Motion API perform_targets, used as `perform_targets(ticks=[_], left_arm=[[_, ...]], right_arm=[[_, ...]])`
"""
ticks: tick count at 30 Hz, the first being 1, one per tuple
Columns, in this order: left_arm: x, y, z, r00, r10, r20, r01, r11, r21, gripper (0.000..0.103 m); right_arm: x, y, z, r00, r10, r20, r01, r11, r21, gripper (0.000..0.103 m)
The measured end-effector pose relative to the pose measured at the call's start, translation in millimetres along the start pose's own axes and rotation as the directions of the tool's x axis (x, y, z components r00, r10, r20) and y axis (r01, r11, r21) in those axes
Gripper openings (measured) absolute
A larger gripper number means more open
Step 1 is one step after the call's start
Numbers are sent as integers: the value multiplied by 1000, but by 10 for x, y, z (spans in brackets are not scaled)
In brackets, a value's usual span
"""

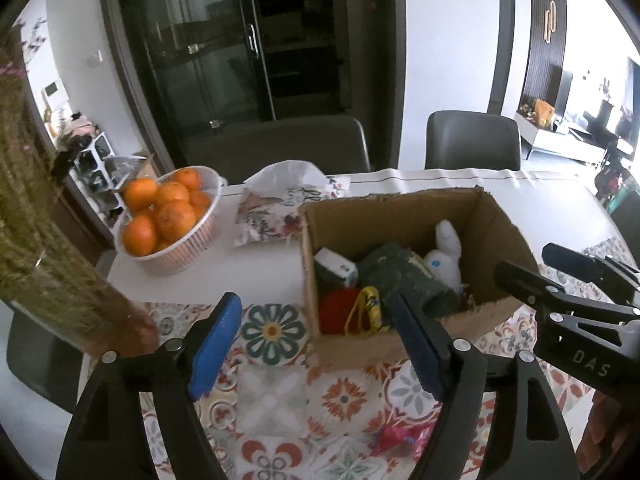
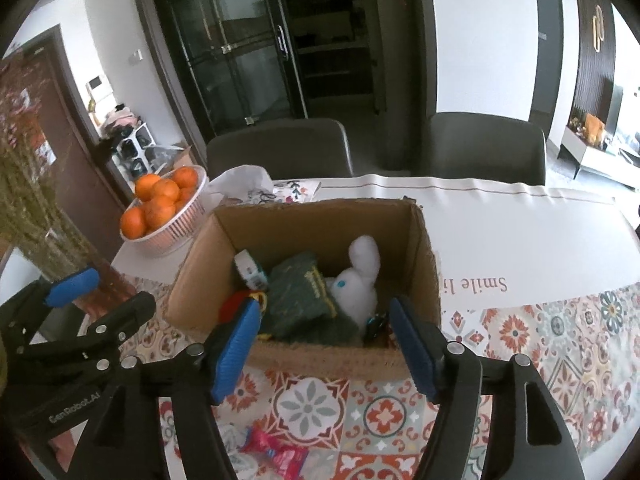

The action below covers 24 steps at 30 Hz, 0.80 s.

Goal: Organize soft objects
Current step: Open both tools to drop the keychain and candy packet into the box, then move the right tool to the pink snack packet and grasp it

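Plush rabbit (image 2: 358,284), one, in box (image 2: 320,216)

An open cardboard box (image 2: 320,360) holds a white plush bunny (image 2: 358,284) at 3 o'clock, a folded dark green cloth (image 2: 300,296) at centre, red yarn (image 1: 338,312) at 8 o'clock.

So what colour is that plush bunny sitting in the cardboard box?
White, with a blue eye; the plush bunny shows best in the right wrist view.
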State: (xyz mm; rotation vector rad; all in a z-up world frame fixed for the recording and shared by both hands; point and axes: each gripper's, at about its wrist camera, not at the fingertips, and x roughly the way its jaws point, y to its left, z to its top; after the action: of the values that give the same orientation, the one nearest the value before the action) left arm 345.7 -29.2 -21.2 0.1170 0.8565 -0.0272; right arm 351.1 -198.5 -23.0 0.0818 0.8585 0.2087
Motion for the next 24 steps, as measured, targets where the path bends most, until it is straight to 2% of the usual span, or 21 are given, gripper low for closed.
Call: perform_targets(ticks=[3, 11, 24], left_arm=[[-95, 67, -131, 1000, 24, 0, -24, 1000, -14, 82], [-181, 235, -409, 999, 22, -44, -25, 998, -63, 83], [-243, 413, -855, 994, 45, -95, -53, 995, -81, 88]], right_arm=[[-51, 70, -77, 1000, 11, -5, -11, 1000, -7, 70], [-128, 226, -305, 999, 24, -24, -24, 1000, -3, 70], [-81, 407, -740, 996, 23, -88, -21, 999, 27, 81]])
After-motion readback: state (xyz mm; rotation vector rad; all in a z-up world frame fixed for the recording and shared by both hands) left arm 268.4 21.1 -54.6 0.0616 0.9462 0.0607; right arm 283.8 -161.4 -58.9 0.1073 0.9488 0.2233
